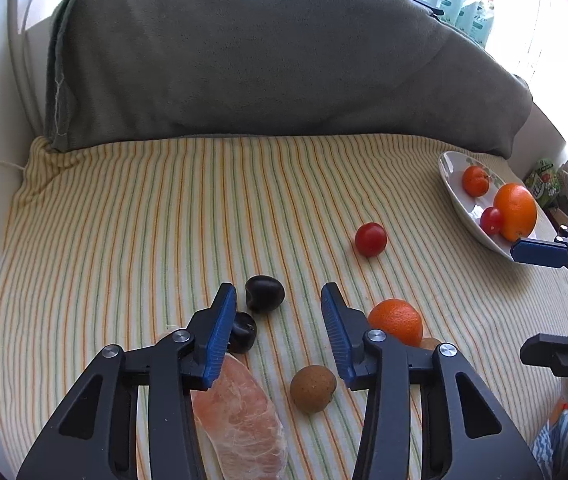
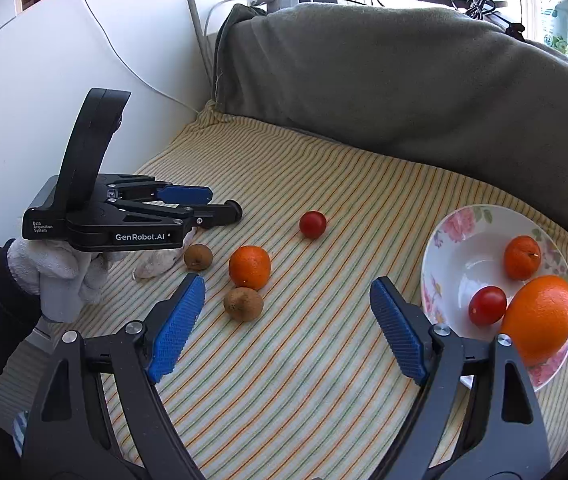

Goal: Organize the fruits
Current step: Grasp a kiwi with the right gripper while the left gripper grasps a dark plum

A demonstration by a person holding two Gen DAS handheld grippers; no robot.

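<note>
Striped cloth (image 1: 163,208) covers the whole surface, with a big grey blanket (image 1: 263,48) piled behind it at the top of both frames.

At the bottom of the left wrist view, the left gripper (image 1: 277,320) has its blue fingers spread wide and holds nothing. Just below them lie a pink peeled fruit piece (image 1: 239,412) and a brown round fruit (image 1: 312,389). Two dark plums (image 1: 264,293) sit by the left finger, and an orange (image 1: 396,321) sits by the right finger. A red tomato (image 1: 370,239) lies farther up, alone.

At the bottom of the right wrist view, the right gripper (image 2: 288,320) is wide apart too and empty. A flowered bowl (image 2: 460,232) at the right edge holds a big orange (image 2: 540,316), a small orange fruit (image 2: 522,257) and a small tomato (image 2: 487,305).
</note>
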